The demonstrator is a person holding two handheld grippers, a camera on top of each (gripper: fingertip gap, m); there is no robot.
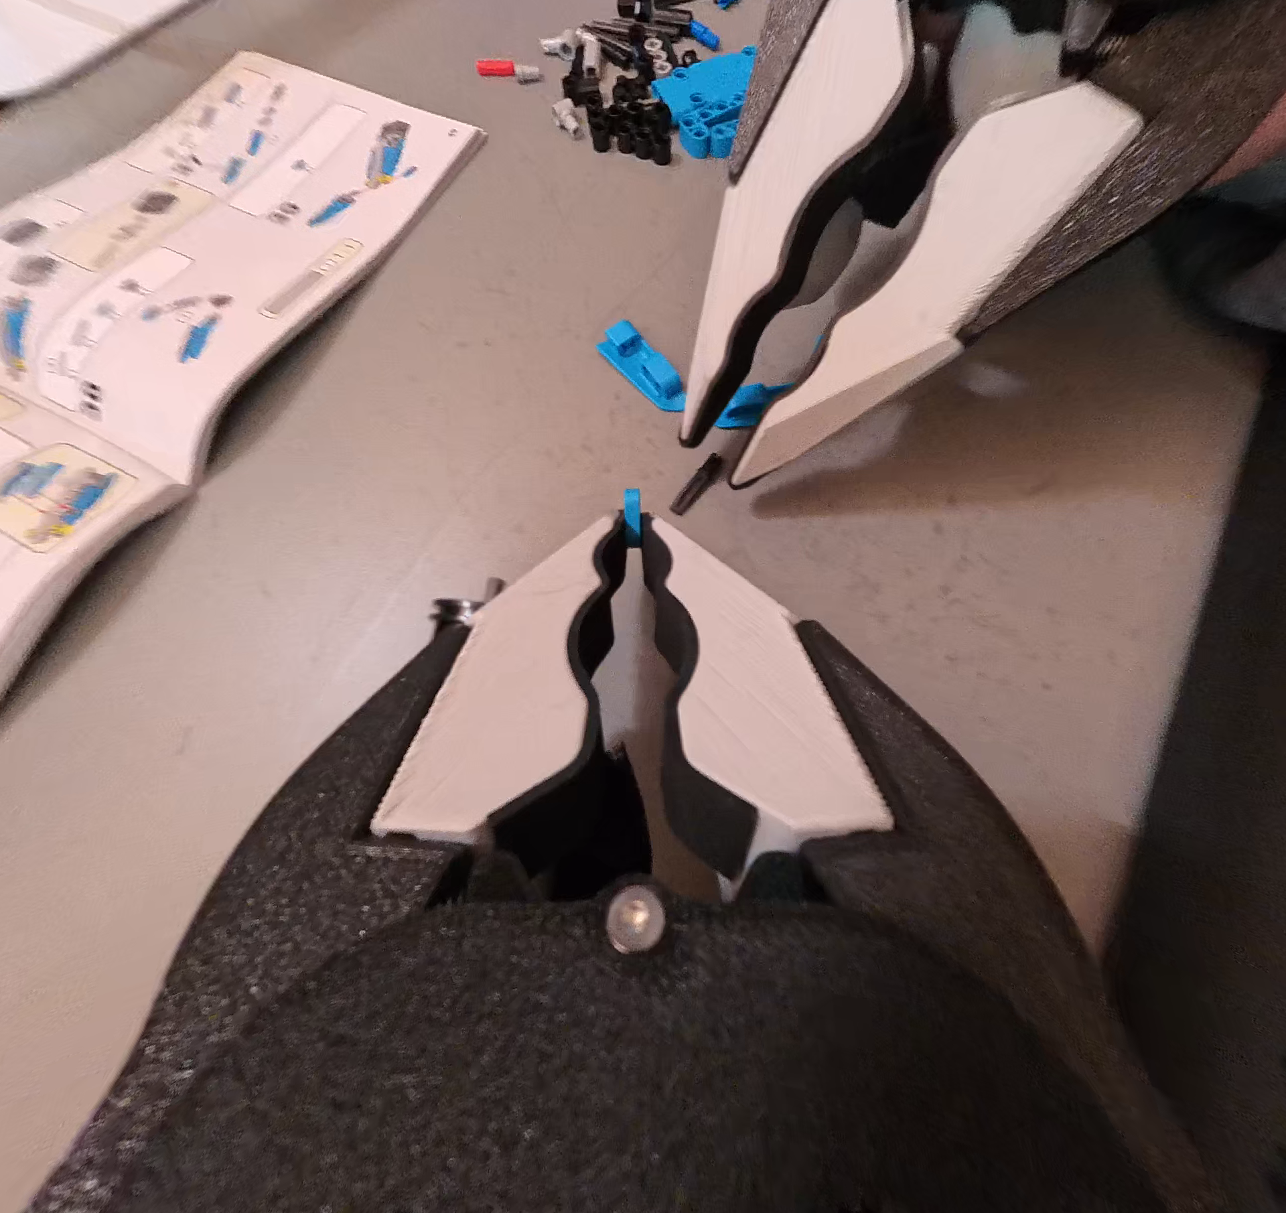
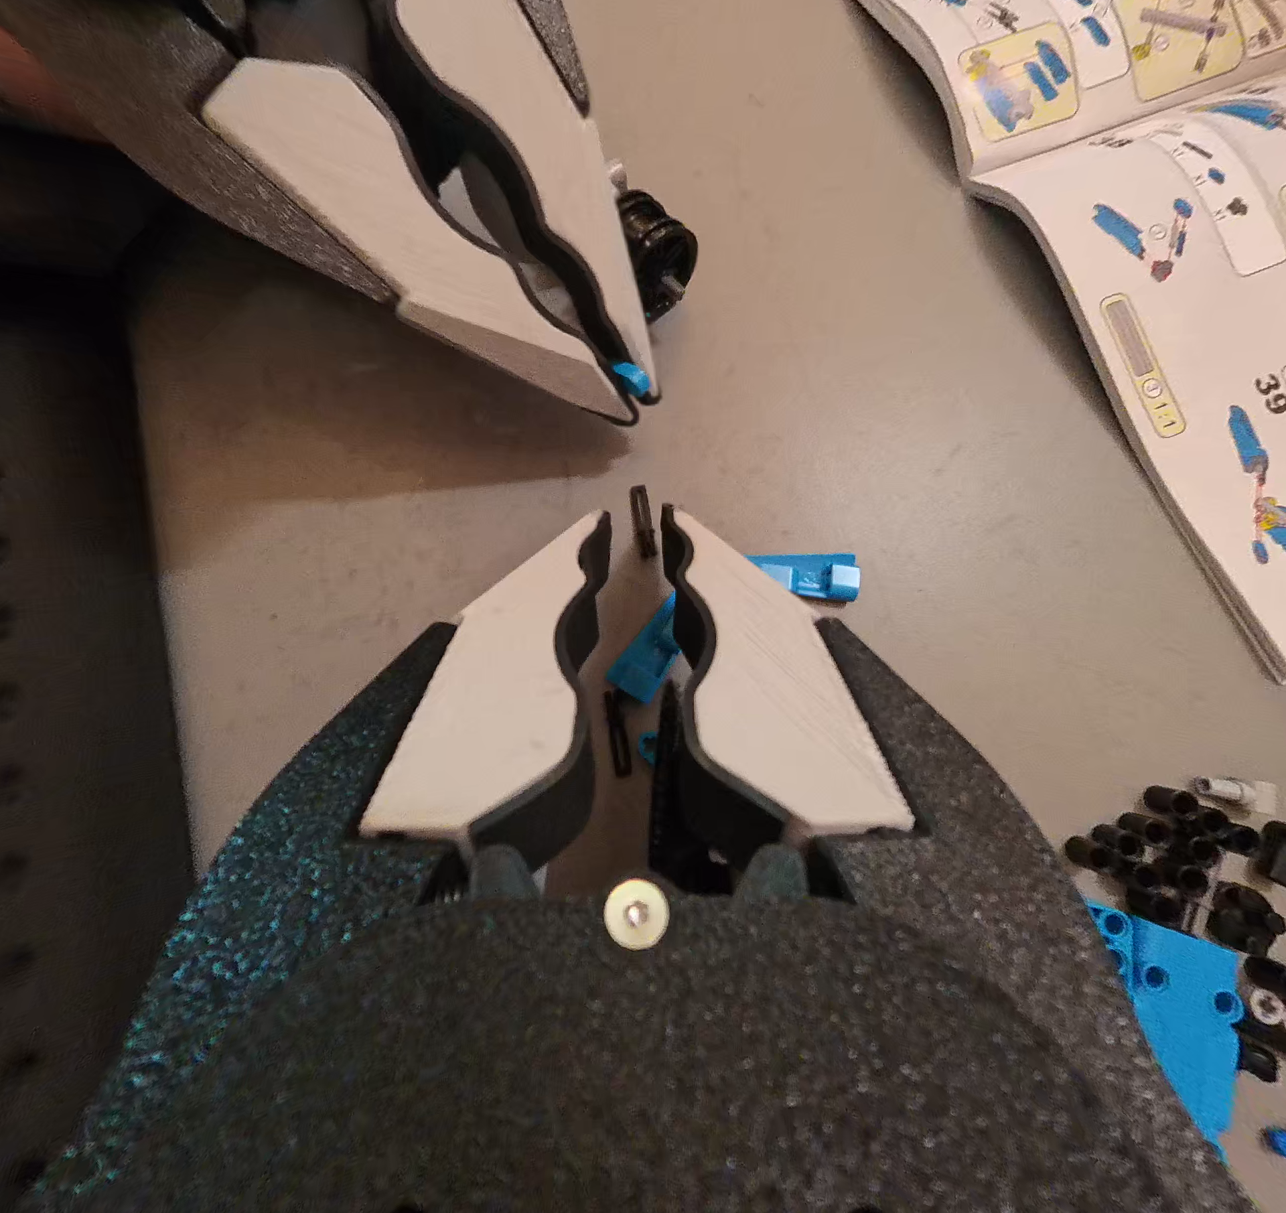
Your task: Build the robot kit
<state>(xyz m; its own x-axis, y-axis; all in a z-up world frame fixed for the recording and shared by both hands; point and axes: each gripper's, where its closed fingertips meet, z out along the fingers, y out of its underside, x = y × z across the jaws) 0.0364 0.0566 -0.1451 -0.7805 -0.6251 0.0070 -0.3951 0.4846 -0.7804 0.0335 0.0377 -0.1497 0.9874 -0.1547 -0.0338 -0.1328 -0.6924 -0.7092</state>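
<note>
- Left gripper (image 1: 632,518) pinches a tiny blue piece (image 1: 632,515) at its fingertips: light, stiff, slippery-looking plastic.
- Right gripper (image 2: 634,518) stands slightly parted around a black pin (image 2: 641,522), just beside that blue piece; whether it's touching, I cannot tell.
- Pin looks rigid; best taken mid-shaft.

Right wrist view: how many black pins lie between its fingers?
2: one black pin at the right gripper's tip, another farther back beside a blue piece. The fingers may hide more.
</note>
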